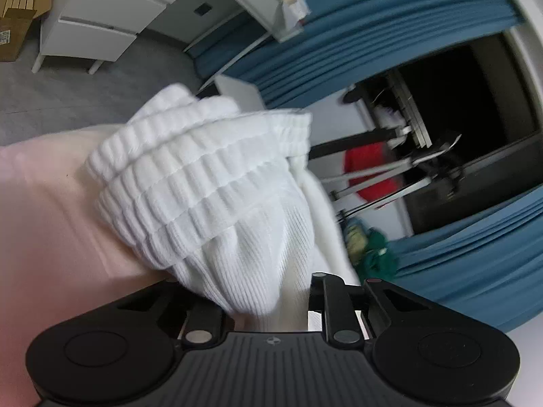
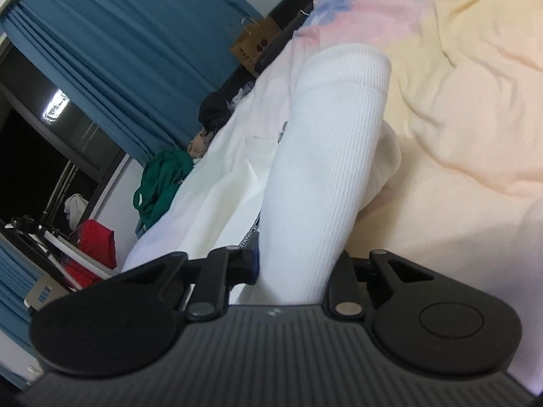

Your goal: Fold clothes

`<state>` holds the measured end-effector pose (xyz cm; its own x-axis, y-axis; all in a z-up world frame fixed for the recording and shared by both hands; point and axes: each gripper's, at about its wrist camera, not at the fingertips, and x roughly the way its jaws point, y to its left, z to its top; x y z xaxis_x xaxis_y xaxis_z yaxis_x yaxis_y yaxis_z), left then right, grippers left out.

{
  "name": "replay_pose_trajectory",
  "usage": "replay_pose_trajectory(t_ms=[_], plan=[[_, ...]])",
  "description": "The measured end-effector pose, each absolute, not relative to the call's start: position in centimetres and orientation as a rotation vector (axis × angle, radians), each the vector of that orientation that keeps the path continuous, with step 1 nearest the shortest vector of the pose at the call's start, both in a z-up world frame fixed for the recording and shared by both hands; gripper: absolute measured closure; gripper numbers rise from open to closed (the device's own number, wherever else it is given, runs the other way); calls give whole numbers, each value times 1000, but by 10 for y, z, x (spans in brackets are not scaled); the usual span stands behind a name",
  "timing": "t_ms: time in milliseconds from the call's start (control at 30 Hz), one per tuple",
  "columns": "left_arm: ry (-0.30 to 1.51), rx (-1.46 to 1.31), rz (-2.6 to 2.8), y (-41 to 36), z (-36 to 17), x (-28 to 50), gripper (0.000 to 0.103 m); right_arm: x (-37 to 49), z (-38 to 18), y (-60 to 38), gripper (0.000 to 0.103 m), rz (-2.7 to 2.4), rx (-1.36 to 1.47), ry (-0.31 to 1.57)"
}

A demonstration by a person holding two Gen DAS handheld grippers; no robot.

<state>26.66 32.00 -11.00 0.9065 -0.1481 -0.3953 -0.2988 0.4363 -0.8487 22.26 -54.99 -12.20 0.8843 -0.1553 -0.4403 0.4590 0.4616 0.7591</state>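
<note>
A white ribbed knit garment [image 1: 210, 196] with a gathered elastic band fills the middle of the left wrist view, lifted above the pale pink bed cover [image 1: 44, 224]. It runs down into my left gripper [image 1: 268, 308], which is shut on it; the cloth hides the fingertips. In the right wrist view a long smooth stretch of the same white ribbed garment [image 2: 319, 169] rises from my right gripper [image 2: 292, 271], which is shut on it. A cream cloth [image 2: 217, 196] lies under it on the pastel bed cover [image 2: 458, 108].
White drawer cabinet [image 1: 98, 23] and cardboard box [image 1: 20, 17] stand on the grey floor. Blue curtains [image 1: 390, 17] frame a dark window. A tripod [image 1: 390, 173], red cloth [image 2: 95, 244] and green cloth [image 2: 163, 179] lie beside the bed. A brown paper bag [image 2: 254, 44] sits further off.
</note>
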Motion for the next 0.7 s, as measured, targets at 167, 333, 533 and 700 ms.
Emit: replay_pose_trajectory(t_ms=[167, 333, 533, 700], plan=[[408, -1164, 69, 320, -80, 220, 86, 218, -112, -549, 83, -412, 1025, 305], [411, -1215, 84, 333, -67, 173, 88, 201, -102, -548, 83, -397, 1062, 328], [459, -1262, 168, 350, -59, 117, 88, 163, -94, -551, 85, -357, 1220, 373], [545, -1245, 234, 360, -59, 87, 87, 140, -96, -550, 86, -356, 1278, 403]])
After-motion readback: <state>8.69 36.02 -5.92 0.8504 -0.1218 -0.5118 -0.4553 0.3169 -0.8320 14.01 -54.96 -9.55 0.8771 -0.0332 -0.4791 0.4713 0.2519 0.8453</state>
